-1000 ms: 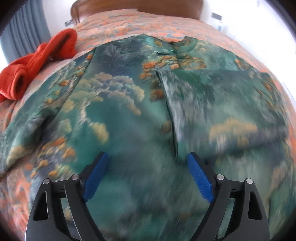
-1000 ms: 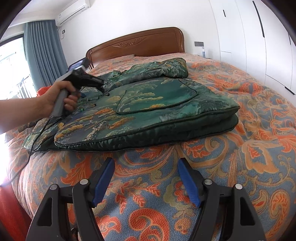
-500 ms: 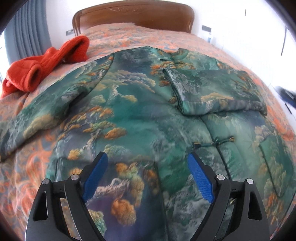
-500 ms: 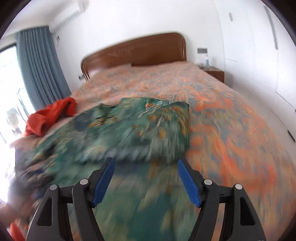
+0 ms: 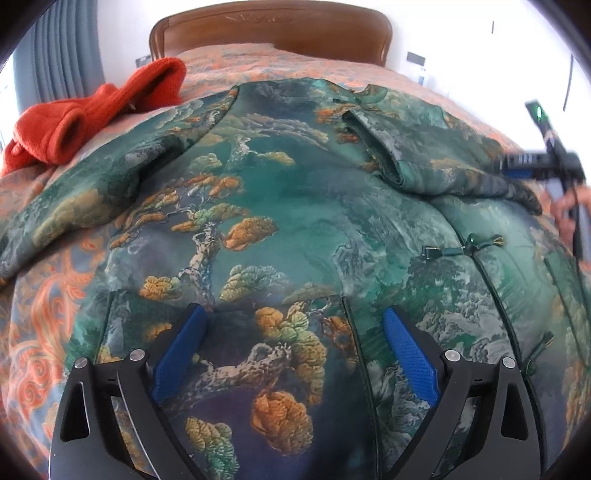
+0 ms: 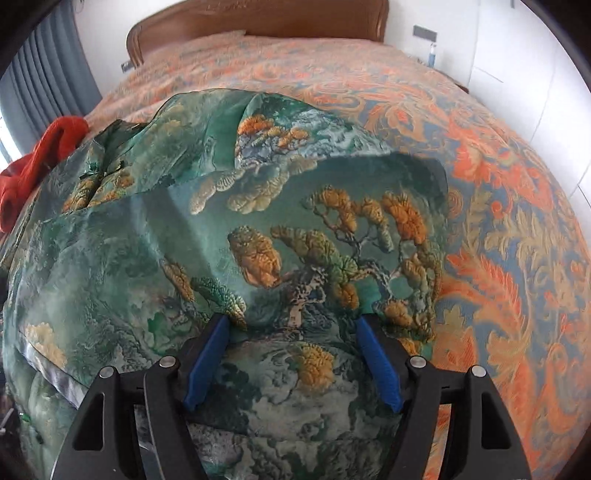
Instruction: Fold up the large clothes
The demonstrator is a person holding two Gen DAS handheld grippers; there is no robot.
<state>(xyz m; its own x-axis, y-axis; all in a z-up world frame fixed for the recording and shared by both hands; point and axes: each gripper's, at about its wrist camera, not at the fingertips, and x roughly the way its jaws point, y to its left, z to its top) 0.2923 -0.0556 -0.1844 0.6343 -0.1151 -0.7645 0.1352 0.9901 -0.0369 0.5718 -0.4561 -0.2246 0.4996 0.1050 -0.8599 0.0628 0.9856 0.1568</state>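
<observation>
Left wrist view: one green padded jacket, printed with pine trees and clouds, lies spread across a bed with an orange and blue patterned bedspread. The left gripper points down at the jacket's lower front. Its two blue pads stand wide apart; its jaws have just been opening, and nothing is gripped between them, only cloth lying below. The jacket's long axis runs away from this gripper, hem nearest, collar farthest, toward the one wooden headboard. One sleeve stretches out to the gripper's left. The other sleeve is folded across the chest, ahead and to the right. Two knot fastenings show on the front seam, right of the gripper. One red garment sits bunched far ahead on the left, just beside the spread sleeve. At the right edge the right gripper appears blurred, with part of a hand on its handle; its pads cannot be judged here.

Right wrist view: the right gripper hangs low over the same jacket, near its right-hand edge. Its two blue pads are partly apart, clamping nothing; whether they touch the cloth I cannot tell. Bedspread fills the right. The red garment lies far left, the headboard straight ahead, grey curtains beyond on the left.
</observation>
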